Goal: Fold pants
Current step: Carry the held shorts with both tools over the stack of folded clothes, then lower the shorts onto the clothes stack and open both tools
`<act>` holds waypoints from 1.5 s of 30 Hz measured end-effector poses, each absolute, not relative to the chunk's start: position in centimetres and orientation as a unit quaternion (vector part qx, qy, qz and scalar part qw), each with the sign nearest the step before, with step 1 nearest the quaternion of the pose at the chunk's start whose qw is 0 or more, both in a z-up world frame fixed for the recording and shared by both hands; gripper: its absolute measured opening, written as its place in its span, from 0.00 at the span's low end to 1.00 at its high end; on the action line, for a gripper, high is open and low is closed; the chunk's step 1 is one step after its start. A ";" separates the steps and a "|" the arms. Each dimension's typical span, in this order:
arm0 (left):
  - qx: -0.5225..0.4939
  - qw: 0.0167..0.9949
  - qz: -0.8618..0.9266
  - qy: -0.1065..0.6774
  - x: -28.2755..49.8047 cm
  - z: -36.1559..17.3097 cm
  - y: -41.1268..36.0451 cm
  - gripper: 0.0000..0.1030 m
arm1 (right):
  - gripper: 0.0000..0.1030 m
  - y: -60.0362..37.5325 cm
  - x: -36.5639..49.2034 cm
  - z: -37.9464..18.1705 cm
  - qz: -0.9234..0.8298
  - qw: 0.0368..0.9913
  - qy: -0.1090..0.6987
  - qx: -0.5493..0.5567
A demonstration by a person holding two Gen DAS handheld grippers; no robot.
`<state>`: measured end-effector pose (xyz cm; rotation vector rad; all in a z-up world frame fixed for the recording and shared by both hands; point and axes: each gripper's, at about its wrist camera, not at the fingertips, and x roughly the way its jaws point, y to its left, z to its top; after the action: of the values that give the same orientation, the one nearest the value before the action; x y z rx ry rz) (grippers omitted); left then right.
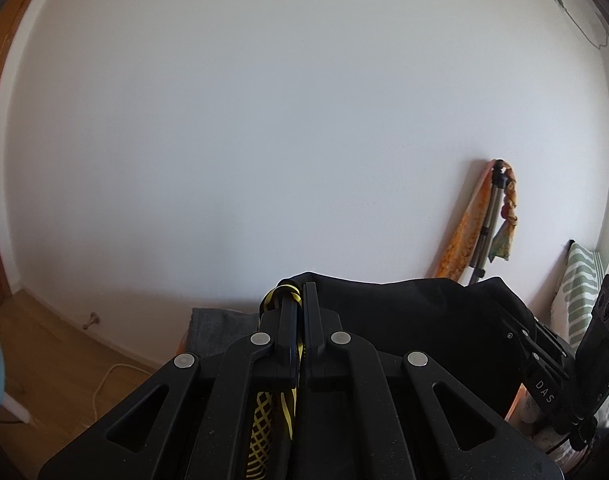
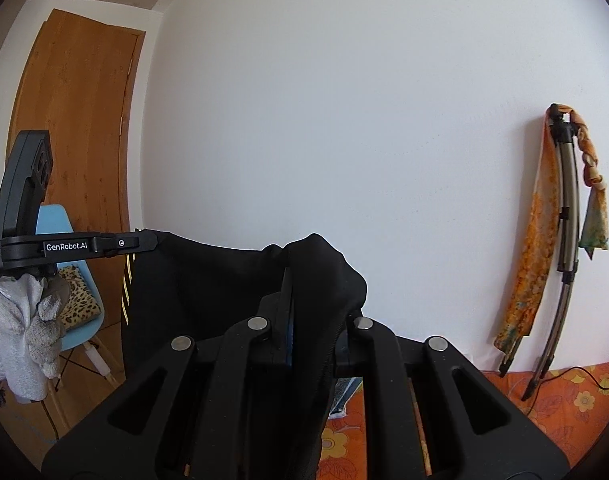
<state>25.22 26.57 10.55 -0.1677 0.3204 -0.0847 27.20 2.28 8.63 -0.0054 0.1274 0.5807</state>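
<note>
Around you, the room stayed mostly bare: a white wall [image 1: 264,120] filled the far side, with a folded tripod [image 2: 564,220] leaning on it at the right and an orange patterned scarf [image 2: 532,248] draped over its top. A wooden door [image 2: 80,128] stood at the far left, and a blue chair [image 2: 76,320] with a leopard-print cushion [image 2: 78,300] sat in front of it. Low on the right lay an orange floral cover [image 2: 564,396], and a striped green-and-white pillow [image 1: 580,292] showed at the right edge of the left wrist view. Nothing stood between you and the wall except the cloth itself.

You held the black pants [image 2: 224,280] up in the air, stretched between your two hands, their yellow stripes [image 2: 127,284] showing near the left end. Your left hand-held gripper [image 1: 300,300] was clamped tight on the fabric and a yellow-and-black drawcord [image 1: 284,294]. Your right hand-held gripper [image 2: 304,280] pinched a bunched fold of the pants, which draped over its fingers. Both pointed almost level toward the wall, and your left hand wore a white knit glove [image 2: 20,328].
</note>
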 end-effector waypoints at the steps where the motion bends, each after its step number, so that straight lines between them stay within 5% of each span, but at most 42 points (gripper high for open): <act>1: -0.083 0.983 -0.040 0.160 26.1 10.2 27.2 0.01 | 0.11 3.3 28.3 8.2 0.287 0.956 0.065 -0.004; 21: -0.146 0.953 -0.003 0.266 51.2 -3.9 37.3 0.01 | 0.11 14.3 55.1 -4.4 0.256 0.943 0.210 0.040; 25: -0.156 0.944 0.005 0.290 53.4 -6.5 37.8 0.01 | 0.15 14.6 57.2 -6.2 0.250 0.936 0.243 0.042; 29: -0.157 0.938 0.018 0.307 54.8 -7.9 37.8 0.01 | 0.33 13.4 58.0 -7.0 0.248 0.930 0.268 0.046; 42: -0.153 0.928 0.032 0.339 53.6 -7.3 37.8 0.04 | 0.33 14.4 54.8 -6.8 0.277 0.924 0.263 -0.020; 45: -0.153 0.925 0.032 0.346 55.1 -6.8 37.4 0.24 | 0.33 15.5 53.1 -7.0 0.305 0.915 0.260 -0.051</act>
<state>55.15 37.40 -6.82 -0.3149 0.7094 0.0652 53.11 15.46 -7.00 -0.1049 0.5352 0.6271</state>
